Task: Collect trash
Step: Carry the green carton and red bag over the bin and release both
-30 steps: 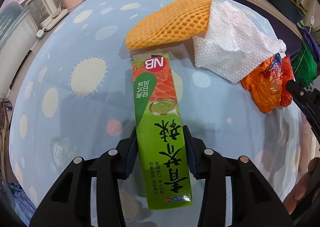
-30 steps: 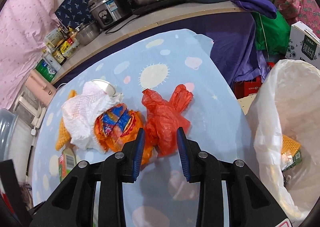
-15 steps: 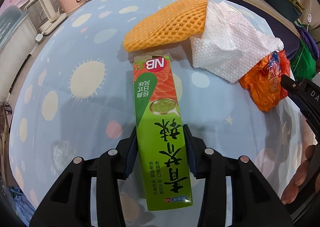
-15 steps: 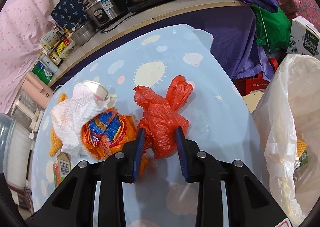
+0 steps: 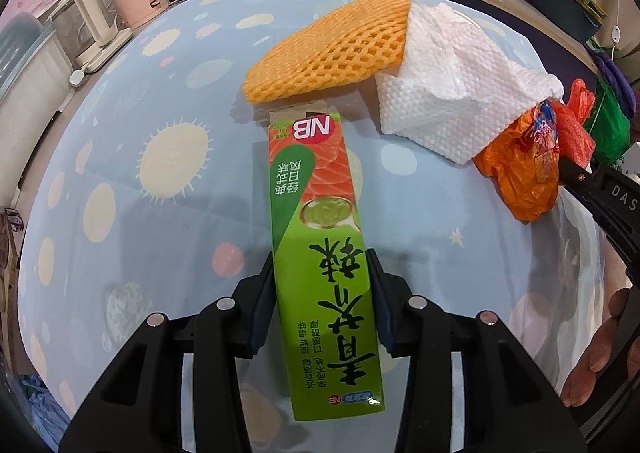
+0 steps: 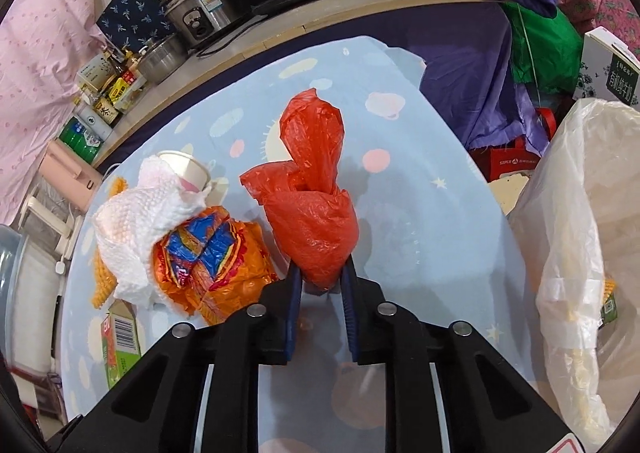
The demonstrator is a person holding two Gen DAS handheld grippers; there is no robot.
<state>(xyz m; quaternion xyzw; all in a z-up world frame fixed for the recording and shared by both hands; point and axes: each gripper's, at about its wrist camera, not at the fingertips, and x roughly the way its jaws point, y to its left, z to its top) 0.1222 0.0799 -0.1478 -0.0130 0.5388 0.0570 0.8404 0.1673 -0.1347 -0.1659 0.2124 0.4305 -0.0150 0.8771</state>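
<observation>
Presently: red plastic bag, knotted, upright between closing jaws of right gripper, pads pinching its base, white-lined bin just right; green carton lengthwise along clamped left gripper; beyond, snack wrapper, paper towel, foam net.

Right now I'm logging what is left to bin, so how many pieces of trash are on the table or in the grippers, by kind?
Green carton: 1
Orange foam fruit net: 1
White paper towel: 1
Paper cup: 1
Orange snack wrapper: 1
Red plastic bag: 1
Total: 6
</observation>
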